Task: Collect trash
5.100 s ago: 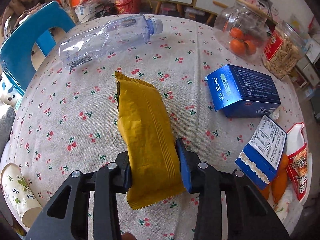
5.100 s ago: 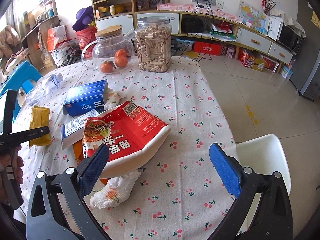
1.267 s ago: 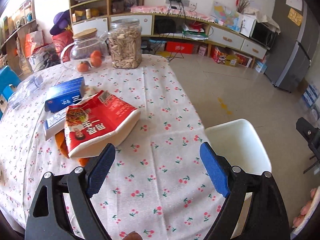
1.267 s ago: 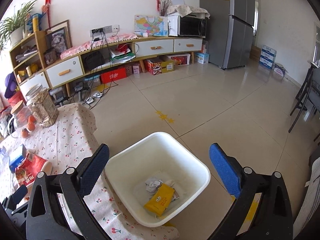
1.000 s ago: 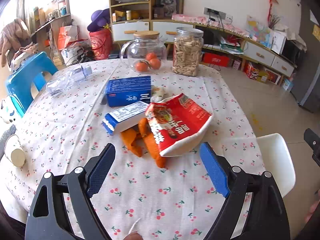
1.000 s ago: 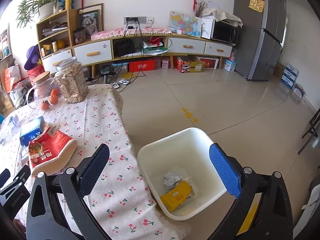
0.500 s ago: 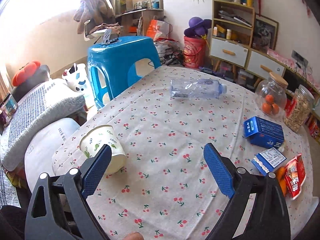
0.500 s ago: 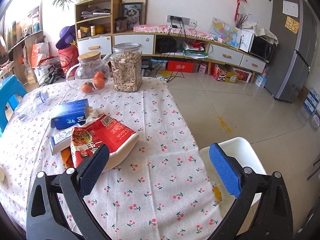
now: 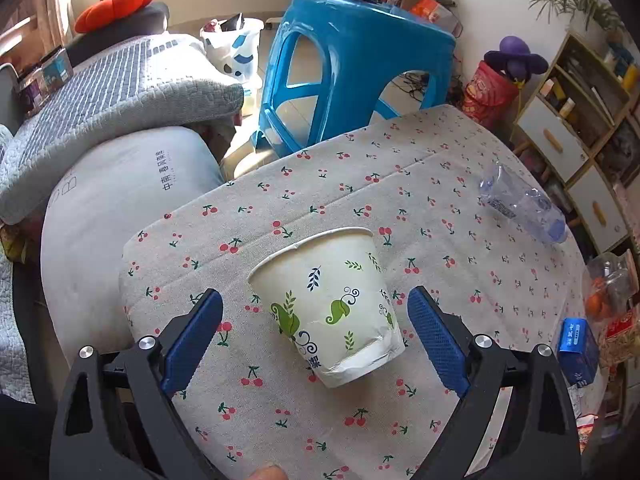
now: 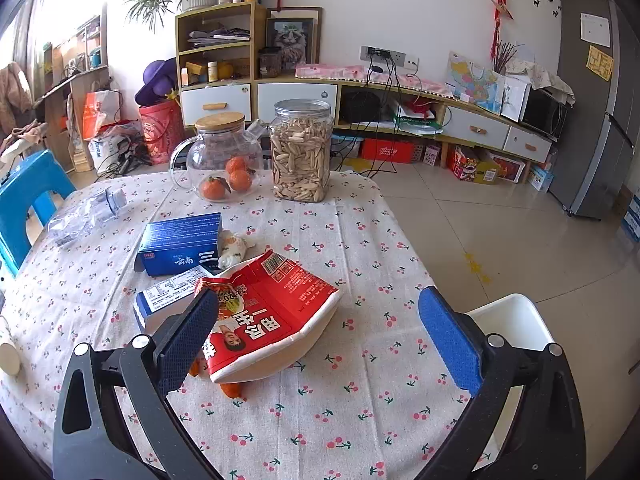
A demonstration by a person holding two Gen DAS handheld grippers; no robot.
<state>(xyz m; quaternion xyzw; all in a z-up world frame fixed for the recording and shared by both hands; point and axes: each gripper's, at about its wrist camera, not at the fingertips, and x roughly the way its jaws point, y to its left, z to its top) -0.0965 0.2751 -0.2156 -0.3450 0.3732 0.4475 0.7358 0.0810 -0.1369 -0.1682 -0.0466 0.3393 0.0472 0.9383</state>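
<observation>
The paper cup (image 9: pixel 332 304) lies on its side near the table (image 9: pixel 460 400) edge, base toward me, now centred in my left wrist view; half a second ago it sat at 8 o'clock, so I judge it the next pickup. My left gripper (image 9: pixel 316 336) is spread wide, pads flanking the cup at 9 and 3 o'clock, touching nothing. My right gripper (image 10: pixel 320 340) is likewise spread and empty above the red snack bag (image 10: pixel 268 312), bin (image 10: pixel 512 320) at 3 o'clock.

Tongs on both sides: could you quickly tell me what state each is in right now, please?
Left tongs: open, straddling the paper cup, not gripping it.
Right tongs: open, holding nothing, above the red snack bag.
</observation>
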